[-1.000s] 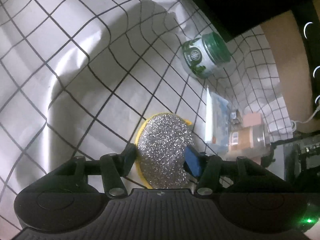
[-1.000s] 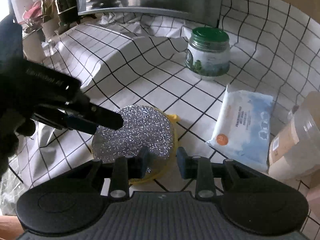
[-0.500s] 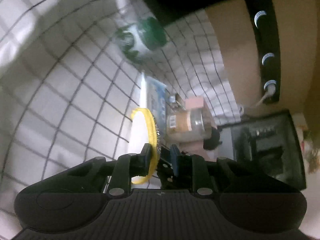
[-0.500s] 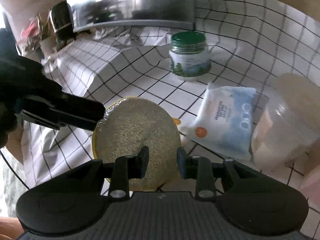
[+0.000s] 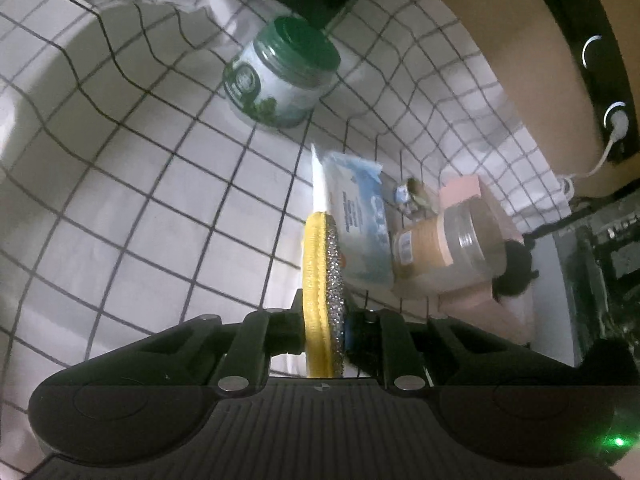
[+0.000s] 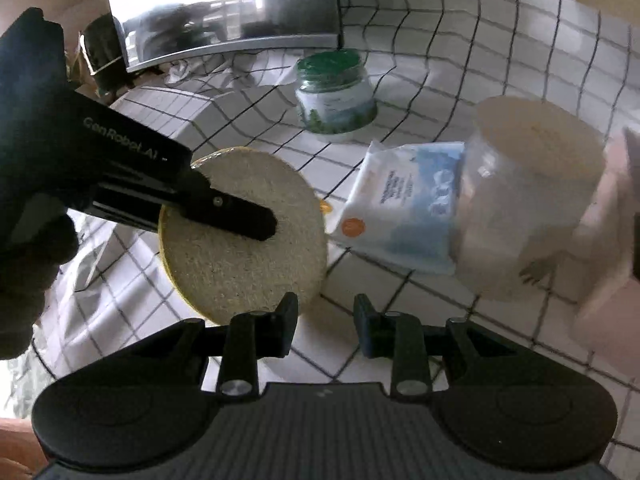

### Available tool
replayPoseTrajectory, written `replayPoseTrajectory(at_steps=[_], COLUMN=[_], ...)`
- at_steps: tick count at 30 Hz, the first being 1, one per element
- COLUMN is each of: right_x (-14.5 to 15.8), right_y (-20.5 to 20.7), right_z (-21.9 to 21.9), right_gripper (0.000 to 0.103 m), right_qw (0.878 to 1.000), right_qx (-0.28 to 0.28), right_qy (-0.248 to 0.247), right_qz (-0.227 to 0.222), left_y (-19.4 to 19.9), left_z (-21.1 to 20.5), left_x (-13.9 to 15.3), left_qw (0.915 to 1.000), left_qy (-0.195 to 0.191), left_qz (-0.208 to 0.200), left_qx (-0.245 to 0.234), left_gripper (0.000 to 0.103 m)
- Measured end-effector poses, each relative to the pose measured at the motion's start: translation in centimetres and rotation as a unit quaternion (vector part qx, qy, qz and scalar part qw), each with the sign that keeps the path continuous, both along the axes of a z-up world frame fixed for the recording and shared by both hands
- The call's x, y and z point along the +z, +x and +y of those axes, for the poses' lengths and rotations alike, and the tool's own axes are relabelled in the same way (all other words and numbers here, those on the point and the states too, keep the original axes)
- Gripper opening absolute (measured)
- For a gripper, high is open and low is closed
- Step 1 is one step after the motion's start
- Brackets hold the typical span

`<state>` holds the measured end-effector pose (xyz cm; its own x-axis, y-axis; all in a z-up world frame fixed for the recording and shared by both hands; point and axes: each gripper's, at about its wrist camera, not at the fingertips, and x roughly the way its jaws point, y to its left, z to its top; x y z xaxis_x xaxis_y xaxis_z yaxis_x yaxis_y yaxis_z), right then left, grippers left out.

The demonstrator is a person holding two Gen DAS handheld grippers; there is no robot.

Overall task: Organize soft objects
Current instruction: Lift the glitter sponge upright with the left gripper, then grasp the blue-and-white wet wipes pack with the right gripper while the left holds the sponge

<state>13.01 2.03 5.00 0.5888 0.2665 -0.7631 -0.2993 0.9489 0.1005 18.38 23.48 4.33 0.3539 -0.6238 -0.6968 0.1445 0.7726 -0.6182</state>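
Your left hand-held gripper (image 5: 323, 330) has just been closing and now pinches the round scrub pad (image 5: 325, 280), pads pressed on both faces. The pad stands on edge, lifted off the worktop (image 5: 160, 208): yellow sponge side to the left in the left wrist view, glittery silver side to the right. From the right wrist view the same pad (image 6: 244, 236) shows its pale felt face, with one black finger (image 6: 240, 216) of the left hand-held gripper lying across it.

Your right hand-held gripper (image 6: 326, 330) holds nothing; its jaws stand a little apart over bare checked cloth, just below the pad's lower rim.

Taking the pad as landmark: the blue-and-white wipes pack (image 6: 404, 208) lies flat just to its right. The clear plastic jar (image 6: 532, 200) sits beyond the pack, touching it. The green-lidded jar (image 6: 336, 92) stands upright behind the pad, well apart. A pink block (image 5: 460, 188) sits behind the clear jar.
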Motion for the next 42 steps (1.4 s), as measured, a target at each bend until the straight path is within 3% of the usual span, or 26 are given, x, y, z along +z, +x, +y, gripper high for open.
replayPoseTrajectory(at_steps=[1, 3, 5, 9, 13, 19, 24, 29, 35, 41, 42], right_x=[0.5, 1.2, 1.3, 0.5, 1.7, 7.9, 11.0, 8.7, 3.3, -0.6, -0.8], right_y=[-0.2, -0.3, 0.1, 2.0, 3.0, 10.3, 18.3, 22.9, 24.5, 25.6, 25.7], right_z=[0.1, 0.5, 0.8, 1.0, 3.0, 3.1, -0.9, -2.0, 0.3, 2.1, 2.0], right_gripper=[0.031, 0.049, 0.057, 0.057, 0.057, 0.058, 0.062, 0.062, 0.062, 0.063, 0.069], right_qw=[1.0, 0.997, 0.993, 0.992, 0.994, 0.998, 0.981, 0.962, 0.935, 0.916, 0.915], right_qx=[-0.005, -0.022, -0.042, -0.075, -0.051, -0.04, -0.071, -0.095, -0.1, -0.112, -0.12], right_qy=[-0.013, -0.053, -0.083, -0.087, -0.084, -0.022, 0.025, -0.032, -0.085, -0.174, -0.173], right_qz=[-0.017, -0.049, -0.071, -0.046, -0.052, 0.051, 0.178, 0.253, 0.329, 0.344, 0.345], left_y=[-0.1, -0.5, -1.0, -1.6, -1.5, -1.2, -1.0, -1.1, -0.8, -0.6, -0.5], left_z=[0.2, 0.9, 1.9, 3.6, 5.1, 7.0, 8.0, 9.7, 11.0, 11.5, 11.5], left_x=[0.3, 0.9, 1.6, 3.2, 4.0, 3.9, 3.4, 2.7, 1.3, 0.7, 0.6], left_qw=[0.9999, 0.9992, 0.9979, 0.994, 0.9906, 0.9878, 0.9848, 0.9832, 0.9852, 0.986, 0.9865], left_qy=[0.003, 0.009, 0.009, 0.037, 0.053, 0.074, 0.076, 0.054, 0.032, 0.014, 0.013], left_qz=[-0.009, -0.035, -0.053, -0.091, -0.112, -0.123, -0.137, -0.142, -0.126, -0.125, -0.123], left_qx=[0.005, 0.018, 0.035, 0.05, 0.058, 0.06, 0.075, 0.101, 0.112, 0.11, 0.108], left_gripper=[0.018, 0.018, 0.018, 0.018, 0.018, 0.018, 0.018, 0.018, 0.018, 0.018, 0.018])
